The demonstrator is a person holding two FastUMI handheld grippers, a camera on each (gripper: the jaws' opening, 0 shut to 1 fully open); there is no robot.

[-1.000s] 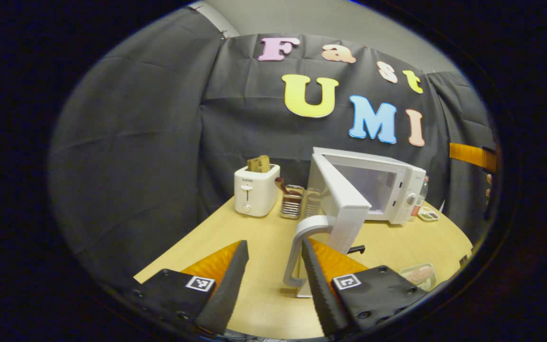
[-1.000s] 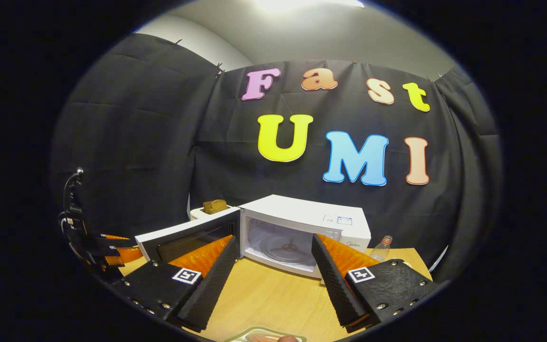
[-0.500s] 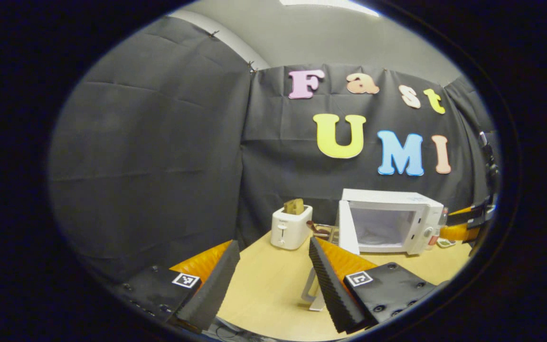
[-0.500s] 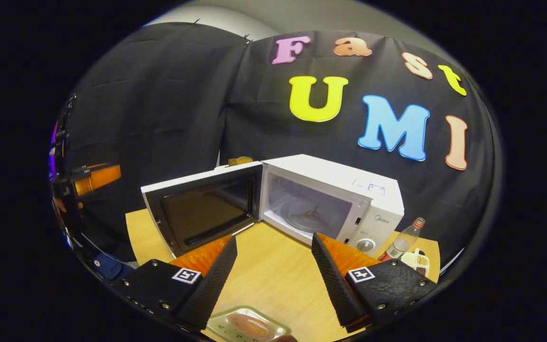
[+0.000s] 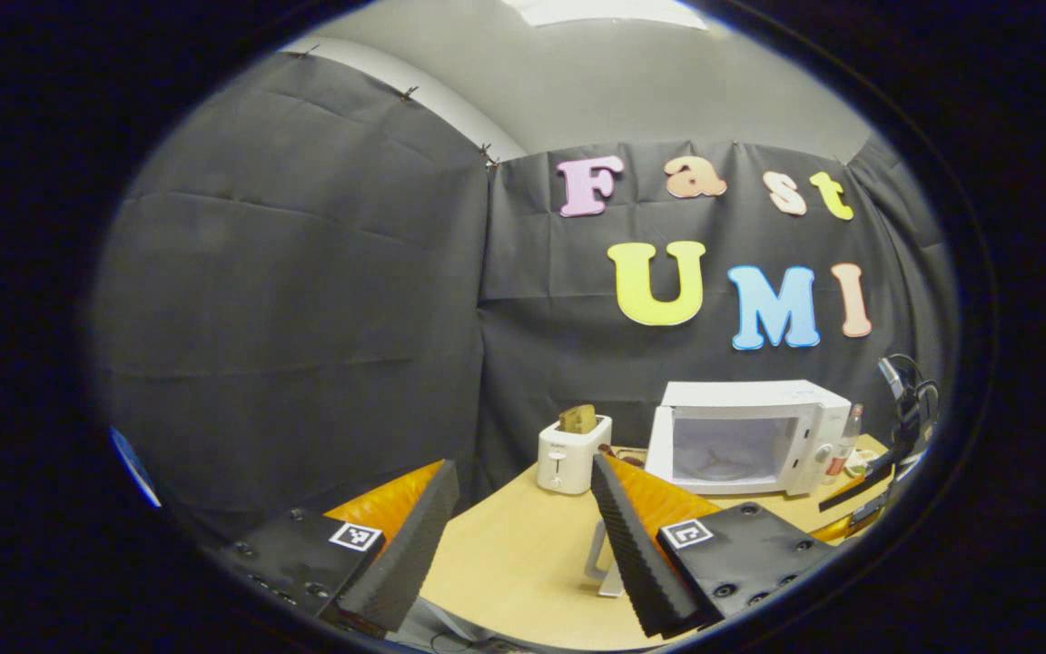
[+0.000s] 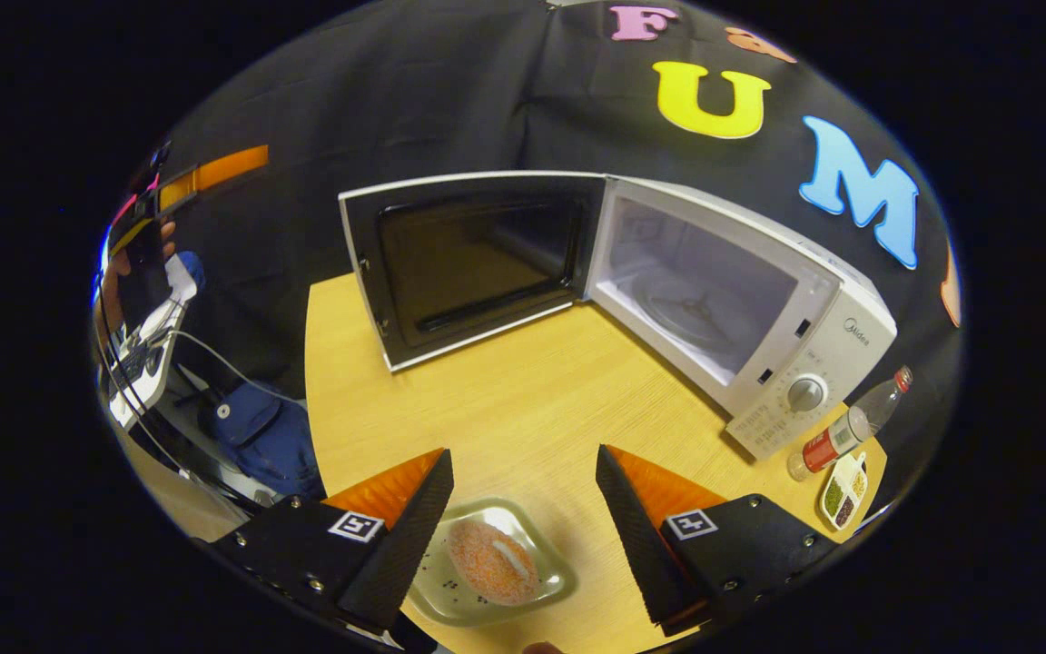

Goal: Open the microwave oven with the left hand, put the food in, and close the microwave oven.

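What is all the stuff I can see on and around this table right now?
microwave: one, white, back of table, door swung wide open, cavity empty
toaster: one, white, left of microwave, brown slice sticking up
food: one orange-pink round piece on a pale green tray, near table edge
bottle: one, clear with red label, right of microwave
small dish: one, white, green bits inside, beside bottle
table: one, light wood
blue bag: one, on floor left of table
left claw: open, holding nothing
right claw: open, above the tray

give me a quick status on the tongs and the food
Both tongs open, empty: left tongs back from the table, right tongs above the food dish. Microwave door wide open, cavity empty. Path clear.
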